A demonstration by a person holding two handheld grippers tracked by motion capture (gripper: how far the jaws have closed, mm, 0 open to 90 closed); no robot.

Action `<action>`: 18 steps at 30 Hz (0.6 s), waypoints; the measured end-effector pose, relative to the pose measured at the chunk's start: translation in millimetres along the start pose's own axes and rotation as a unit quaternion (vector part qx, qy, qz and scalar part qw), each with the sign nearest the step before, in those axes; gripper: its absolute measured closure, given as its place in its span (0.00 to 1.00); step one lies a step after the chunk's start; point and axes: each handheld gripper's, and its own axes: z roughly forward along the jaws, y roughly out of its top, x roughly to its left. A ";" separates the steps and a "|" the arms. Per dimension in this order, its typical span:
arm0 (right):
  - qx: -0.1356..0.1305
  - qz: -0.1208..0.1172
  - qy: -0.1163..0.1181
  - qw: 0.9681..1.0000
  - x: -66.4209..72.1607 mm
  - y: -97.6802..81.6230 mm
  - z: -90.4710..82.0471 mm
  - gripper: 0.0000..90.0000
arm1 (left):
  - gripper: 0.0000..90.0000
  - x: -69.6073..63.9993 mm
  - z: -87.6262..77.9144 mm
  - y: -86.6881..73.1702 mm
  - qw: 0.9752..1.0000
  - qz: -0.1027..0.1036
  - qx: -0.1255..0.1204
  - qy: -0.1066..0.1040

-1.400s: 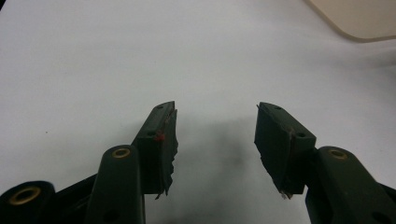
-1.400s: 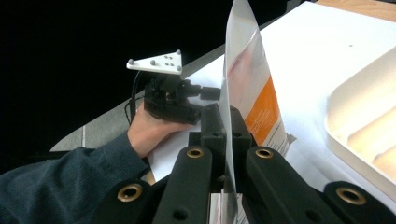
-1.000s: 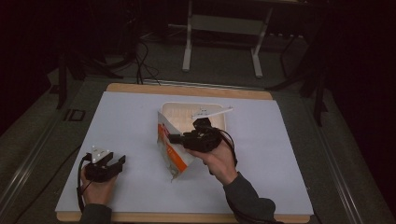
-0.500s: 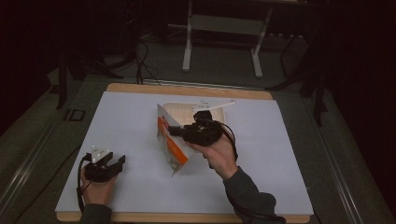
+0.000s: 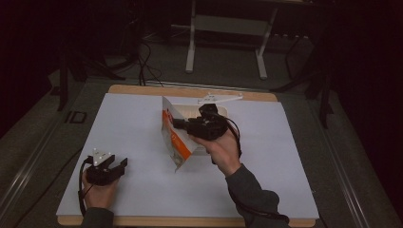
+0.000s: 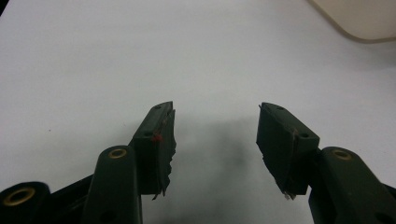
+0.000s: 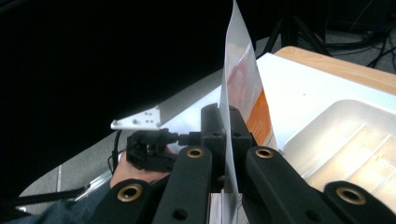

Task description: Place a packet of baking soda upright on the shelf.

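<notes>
No words, numbers or brand names can be read anywhere. The white and orange packet [image 5: 175, 137] carries printing on its face, seen in the high view and the right gripper view, but it is too small and blurred to make out any letters.

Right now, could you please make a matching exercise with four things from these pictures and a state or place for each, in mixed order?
Things:
1. left gripper
2. right gripper
3. orange and white packet
4. white tray

States or places:
A. lying on the table behind the packet
B. jaws open, nothing between them
C. held up, standing on edge
D. jaws shut on the packet

Pairs: 1-B, 2-D, 3-C, 4-A
</notes>
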 end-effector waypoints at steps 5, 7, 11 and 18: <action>-0.008 0.005 -0.020 1.000 -4.3 4.4 0.5 1.00 | 0.52 -0.4 0.3 -0.1 1.000 0.001 0.000 0.000; -0.011 0.006 -0.023 1.000 -6.5 5.3 0.9 1.00 | 0.52 -0.3 0.4 0.0 1.000 0.001 0.000 0.000; -0.015 0.011 -0.028 0.999 -8.4 6.7 1.9 1.00 | 0.52 -0.4 0.4 0.0 1.000 0.000 0.001 0.000; -0.018 0.003 -0.046 0.999 -7.5 9.8 3.4 1.00 | 0.52 -0.6 0.5 0.0 1.000 0.000 0.001 0.000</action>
